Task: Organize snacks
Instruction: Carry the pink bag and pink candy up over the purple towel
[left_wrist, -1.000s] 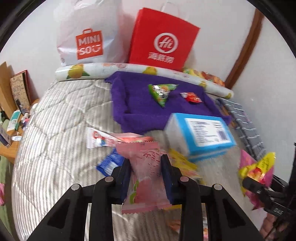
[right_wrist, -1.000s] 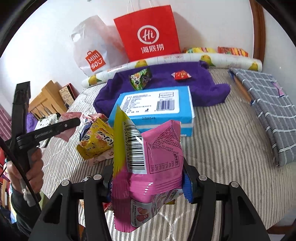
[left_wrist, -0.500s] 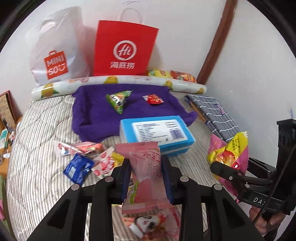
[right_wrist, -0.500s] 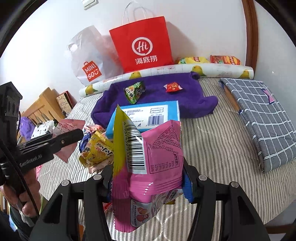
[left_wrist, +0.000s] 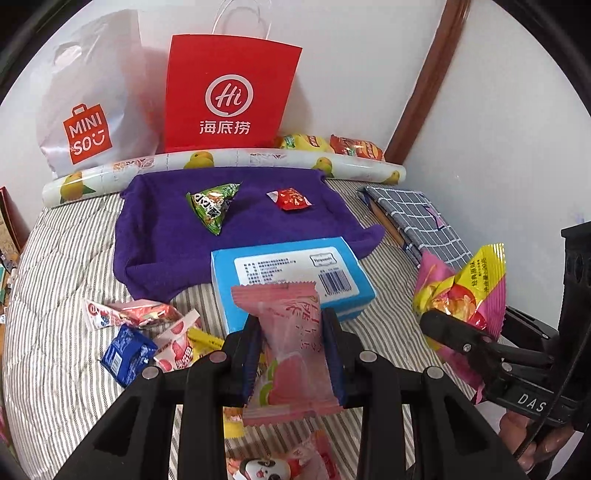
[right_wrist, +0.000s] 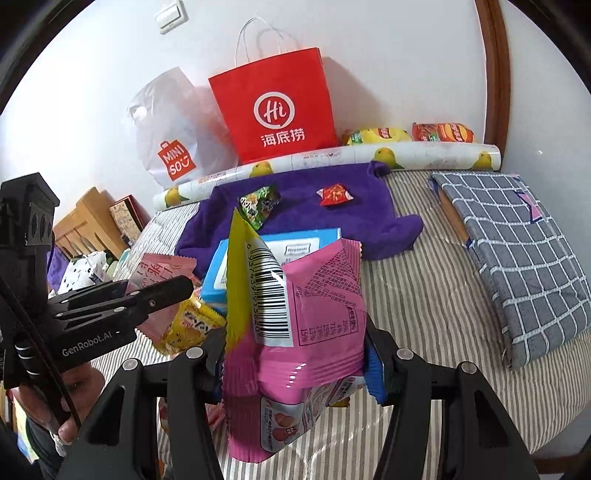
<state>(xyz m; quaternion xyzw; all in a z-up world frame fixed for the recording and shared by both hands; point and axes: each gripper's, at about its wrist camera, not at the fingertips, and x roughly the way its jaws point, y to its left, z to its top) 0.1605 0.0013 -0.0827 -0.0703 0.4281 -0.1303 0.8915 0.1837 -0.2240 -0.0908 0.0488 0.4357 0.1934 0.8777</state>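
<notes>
My left gripper (left_wrist: 291, 339) is shut on a pale pink snack packet (left_wrist: 290, 347), held upright above the striped bed. My right gripper (right_wrist: 295, 347) is shut on a puffy pink and yellow snack bag (right_wrist: 295, 317) with a barcode facing me; the same bag (left_wrist: 461, 299) shows at the right of the left wrist view. A purple towel (left_wrist: 166, 229) lies at the back with a green triangular packet (left_wrist: 212, 205) and a small red packet (left_wrist: 291, 198) on it. A blue box (left_wrist: 291, 273) sits in front of the towel. Loose snacks (left_wrist: 140, 332) lie at the left.
A red paper bag (left_wrist: 227, 92) and a white plastic bag (left_wrist: 92, 92) lean on the wall behind a rolled fruit-print sheet (left_wrist: 221, 162). Two chip bags (right_wrist: 410, 134) lie behind the roll. A grey checked cloth (right_wrist: 517, 251) covers the bed's right side. Wooden furniture (right_wrist: 85, 225) stands at left.
Both grippers have risen and drawn back a little with their packets. In the left wrist view the scene has swung left, bringing the right gripper and its bag further into view.
</notes>
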